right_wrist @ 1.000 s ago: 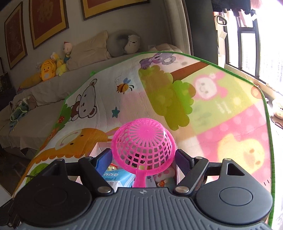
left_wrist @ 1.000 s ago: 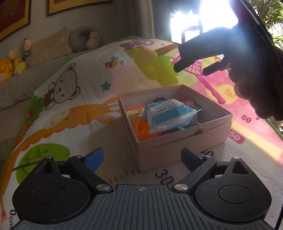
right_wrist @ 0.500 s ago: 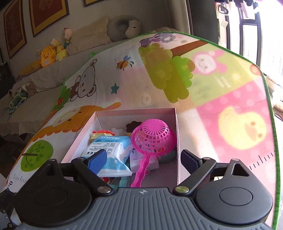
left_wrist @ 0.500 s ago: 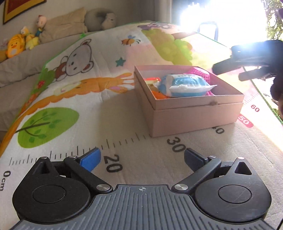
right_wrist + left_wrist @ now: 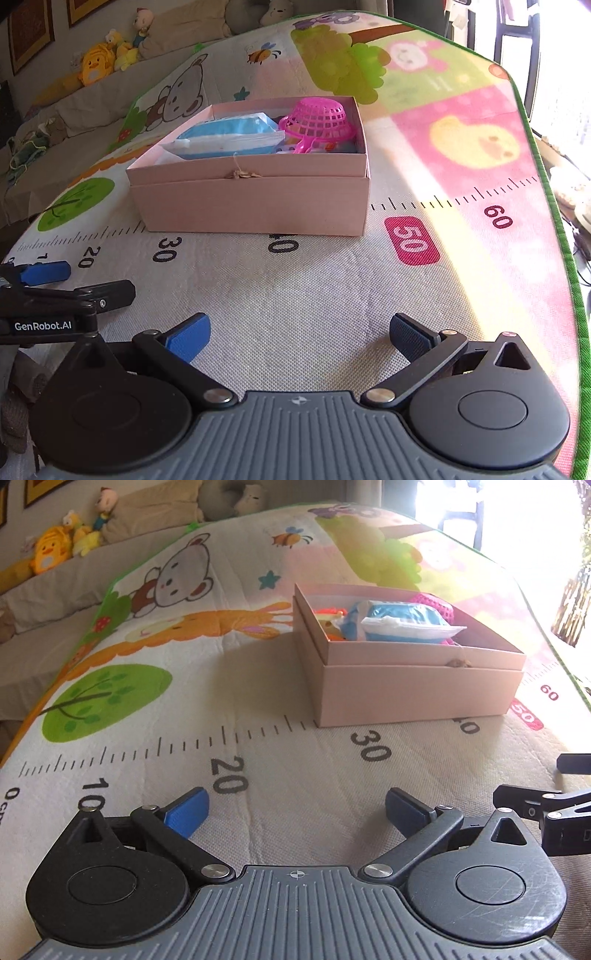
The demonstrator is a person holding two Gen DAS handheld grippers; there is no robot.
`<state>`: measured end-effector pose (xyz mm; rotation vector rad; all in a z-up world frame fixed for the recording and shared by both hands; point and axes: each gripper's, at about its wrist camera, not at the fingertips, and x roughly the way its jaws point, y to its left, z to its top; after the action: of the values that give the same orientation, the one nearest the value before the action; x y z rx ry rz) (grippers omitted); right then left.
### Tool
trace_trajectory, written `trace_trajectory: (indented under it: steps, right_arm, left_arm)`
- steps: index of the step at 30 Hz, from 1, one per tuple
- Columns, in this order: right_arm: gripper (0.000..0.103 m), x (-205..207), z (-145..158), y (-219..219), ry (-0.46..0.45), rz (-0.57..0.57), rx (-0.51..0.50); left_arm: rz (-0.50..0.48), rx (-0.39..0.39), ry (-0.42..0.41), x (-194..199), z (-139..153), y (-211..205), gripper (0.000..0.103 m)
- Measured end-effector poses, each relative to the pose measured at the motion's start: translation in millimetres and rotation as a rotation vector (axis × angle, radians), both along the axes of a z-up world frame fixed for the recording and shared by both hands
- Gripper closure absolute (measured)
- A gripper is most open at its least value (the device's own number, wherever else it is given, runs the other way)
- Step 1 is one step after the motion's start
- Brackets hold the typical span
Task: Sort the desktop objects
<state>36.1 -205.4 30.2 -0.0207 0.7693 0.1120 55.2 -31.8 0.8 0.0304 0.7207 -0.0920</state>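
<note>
A pale pink cardboard box sits on the play mat. Inside it lie a blue wipes pack, a pink plastic strainer turned upside down, and small orange toys. My left gripper is open and empty, low over the mat in front of the box. My right gripper hovers beside it on the right, its jaws opening with nothing between them. Both stand well short of the box.
The printed play mat has a ruler scale and a green edge at the right. Beyond the mat, plush toys and cushions lie on a grey sofa. Bright window light washes out the far right.
The right gripper let the pink strainer go into the box, then drew back and down, opening wider. The left gripper also sank toward the mat and sees the box from lower.
</note>
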Motion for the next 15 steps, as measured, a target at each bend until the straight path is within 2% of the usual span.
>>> trace_trajectory:
  steps: [2,6,11,15]
  right_arm:
    - [0.000,5,-2,3,-0.007,-0.001,-0.031]
    - [0.000,17,-4,4,-0.021,-0.012,-0.024]
    - [0.000,10,-9,7,-0.073,-0.044,-0.025]
    - [0.000,10,-9,8,-0.074,-0.045,-0.022]
  left_arm:
    - [0.002,0.002,-0.001,0,-1,-1,0.000]
    - [0.003,0.001,-0.001,1,-1,0,0.000]
    - [0.002,-0.001,0.000,1,-1,0,0.000]
    - [0.002,-0.002,0.000,1,-1,0,0.000]
